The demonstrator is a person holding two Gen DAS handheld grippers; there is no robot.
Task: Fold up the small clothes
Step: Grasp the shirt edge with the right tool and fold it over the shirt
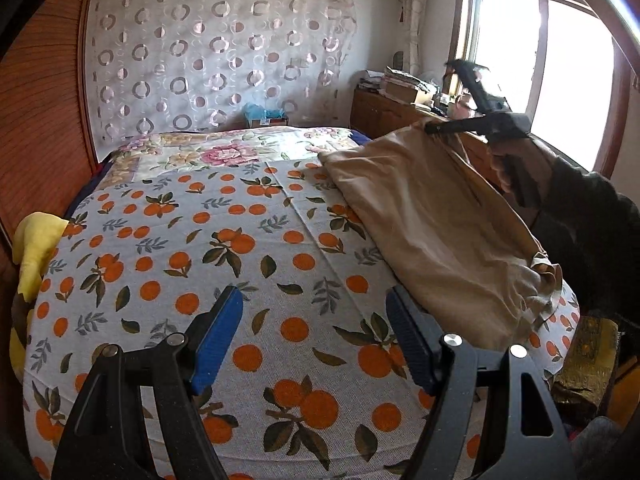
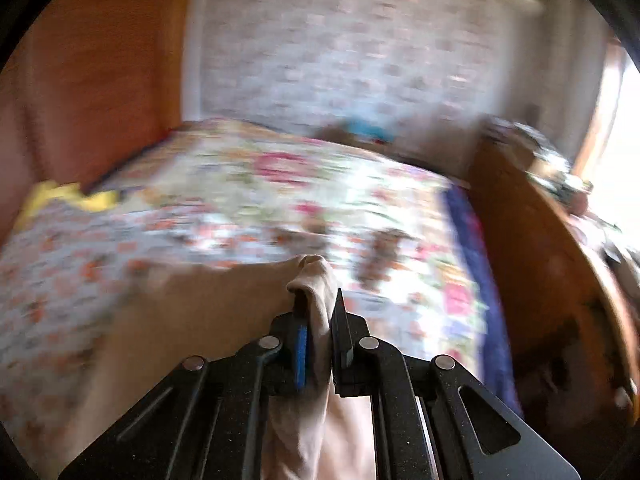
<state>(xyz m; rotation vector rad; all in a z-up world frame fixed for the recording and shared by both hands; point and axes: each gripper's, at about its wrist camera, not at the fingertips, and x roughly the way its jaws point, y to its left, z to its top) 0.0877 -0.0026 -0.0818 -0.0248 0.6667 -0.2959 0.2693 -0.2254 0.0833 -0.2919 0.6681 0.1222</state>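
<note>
Tan cloth, the garment [image 1: 432,232], drapes along the right side of the bed [image 1: 240,240] in the left wrist view, one corner lifted by the right tool [image 1: 434,128]; the left tool [image 1: 314,334] hangs spread and empty over the orange-print cover. The right wrist view shows the right tool [image 2: 318,320] pinching a bunched fold. That thin bite may slip, dropping the corner mid-fold.

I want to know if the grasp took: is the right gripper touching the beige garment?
Touching. The right wrist view shows the right gripper with its jaws closed on a bunched fold of the beige garment, cloth pinched between the fingers.
</note>
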